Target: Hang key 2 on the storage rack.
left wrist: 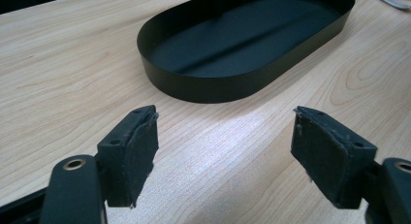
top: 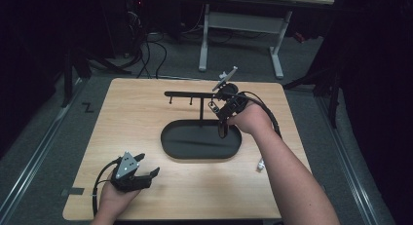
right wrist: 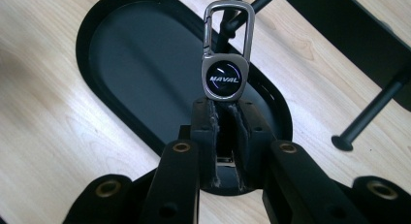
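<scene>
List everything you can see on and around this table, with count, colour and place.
Table: one, light wood, centre of the high view.
Tray: one, black, oval, middle of the table.
Rack: one, black, a post rising from the tray with a crossbar bearing pegs.
Keychain: one, silver carabiner clip with a dark round badge, held up near the rack.
White thing: one, small, on the table near the right edge; too small to tell what.
Desk: one, white legs, on the floor behind the table.
Left gripper: one, black, open, near the table's front left corner.
Right gripper: one, black, shut on the keychain, above the tray.
</scene>
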Tool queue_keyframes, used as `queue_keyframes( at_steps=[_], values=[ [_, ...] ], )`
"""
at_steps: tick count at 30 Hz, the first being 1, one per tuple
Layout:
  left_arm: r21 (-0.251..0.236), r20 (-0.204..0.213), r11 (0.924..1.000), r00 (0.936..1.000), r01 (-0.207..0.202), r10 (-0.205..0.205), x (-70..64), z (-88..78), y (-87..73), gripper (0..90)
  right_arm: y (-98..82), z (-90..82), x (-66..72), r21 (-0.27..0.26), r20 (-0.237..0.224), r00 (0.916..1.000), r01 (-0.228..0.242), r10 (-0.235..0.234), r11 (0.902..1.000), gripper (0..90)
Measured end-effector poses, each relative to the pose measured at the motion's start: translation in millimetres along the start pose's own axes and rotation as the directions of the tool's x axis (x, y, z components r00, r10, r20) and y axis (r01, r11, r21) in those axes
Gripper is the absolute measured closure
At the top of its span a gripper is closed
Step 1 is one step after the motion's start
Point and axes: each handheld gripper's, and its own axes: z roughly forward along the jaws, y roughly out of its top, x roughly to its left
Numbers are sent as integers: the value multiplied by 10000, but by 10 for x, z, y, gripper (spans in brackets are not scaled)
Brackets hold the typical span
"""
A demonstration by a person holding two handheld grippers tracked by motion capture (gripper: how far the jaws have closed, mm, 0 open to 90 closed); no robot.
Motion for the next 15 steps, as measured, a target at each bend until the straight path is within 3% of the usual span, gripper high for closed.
queue_keyframes(
  at_steps=[15],
  values=[
    [137,108,9999,9999,-17,15,-6,10,-1,256,38,155,-15,-82,370,9991,-205,208,9998,800]
  ],
)
